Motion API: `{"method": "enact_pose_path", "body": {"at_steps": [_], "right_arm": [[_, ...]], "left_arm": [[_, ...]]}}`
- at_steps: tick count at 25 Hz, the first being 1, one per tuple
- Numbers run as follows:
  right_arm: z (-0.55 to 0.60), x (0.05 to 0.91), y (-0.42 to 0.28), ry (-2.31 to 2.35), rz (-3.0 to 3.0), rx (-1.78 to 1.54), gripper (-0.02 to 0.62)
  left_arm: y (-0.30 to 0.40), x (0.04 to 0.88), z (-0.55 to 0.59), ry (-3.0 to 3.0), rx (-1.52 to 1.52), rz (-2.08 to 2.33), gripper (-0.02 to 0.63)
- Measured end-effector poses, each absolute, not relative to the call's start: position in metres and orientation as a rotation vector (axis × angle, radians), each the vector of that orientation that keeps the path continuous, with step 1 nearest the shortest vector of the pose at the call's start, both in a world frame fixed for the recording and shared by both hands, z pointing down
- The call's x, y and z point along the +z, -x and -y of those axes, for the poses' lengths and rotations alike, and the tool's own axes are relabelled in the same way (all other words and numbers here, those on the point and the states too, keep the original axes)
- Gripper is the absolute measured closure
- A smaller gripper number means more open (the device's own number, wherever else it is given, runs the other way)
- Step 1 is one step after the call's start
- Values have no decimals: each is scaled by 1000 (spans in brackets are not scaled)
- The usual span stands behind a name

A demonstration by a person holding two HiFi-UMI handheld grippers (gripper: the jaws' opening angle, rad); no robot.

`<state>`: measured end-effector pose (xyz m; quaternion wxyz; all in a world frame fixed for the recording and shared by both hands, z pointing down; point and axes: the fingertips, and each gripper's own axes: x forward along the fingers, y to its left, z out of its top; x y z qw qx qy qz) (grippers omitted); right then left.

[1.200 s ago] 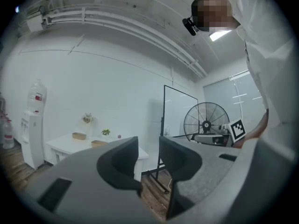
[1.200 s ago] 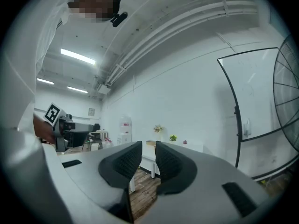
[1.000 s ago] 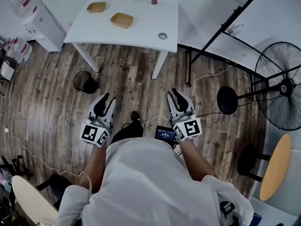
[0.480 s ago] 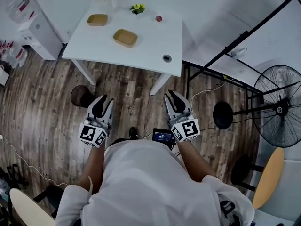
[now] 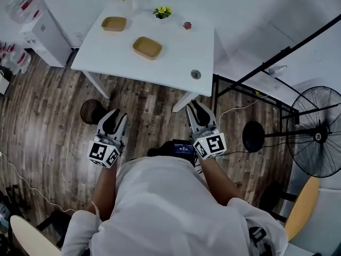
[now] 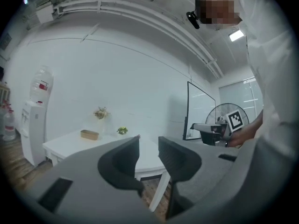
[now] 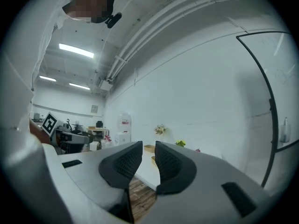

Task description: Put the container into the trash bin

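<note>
Approach to the white table (image 5: 176, 63), with the left gripper (image 5: 114, 114) and right gripper (image 5: 197, 106) both empty.

Over the last second the table had drawn nearer in the head view and the floor in front of it had shrunk, so the person had closed on it; the walk-up looked nearly done and the pick-up not begun. Both grippers were held level and side by side, each with its jaws parted by a gap and nothing between them. Two shallow tan trays lay on the table, well ahead of the jaws: the nearer container (image 5: 147, 47) and the farther container (image 5: 114, 24), both rounded-rectangular and apparently empty. Which one was meant could not be told. The dark round trash bin (image 5: 91, 111) stood on the wood floor by the table's left leg.
</note>
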<state>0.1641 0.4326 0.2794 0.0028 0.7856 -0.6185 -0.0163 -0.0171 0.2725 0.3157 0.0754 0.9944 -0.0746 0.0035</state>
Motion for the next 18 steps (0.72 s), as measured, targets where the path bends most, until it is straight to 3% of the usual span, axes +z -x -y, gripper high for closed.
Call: {"method": "enact_pose_path", "body": {"at_steps": [18], "right_arm": [[-298, 279, -303, -2498, 1993, -60, 491]], "left_arm": [[-104, 315, -139, -2940, 56, 297, 474]]}}
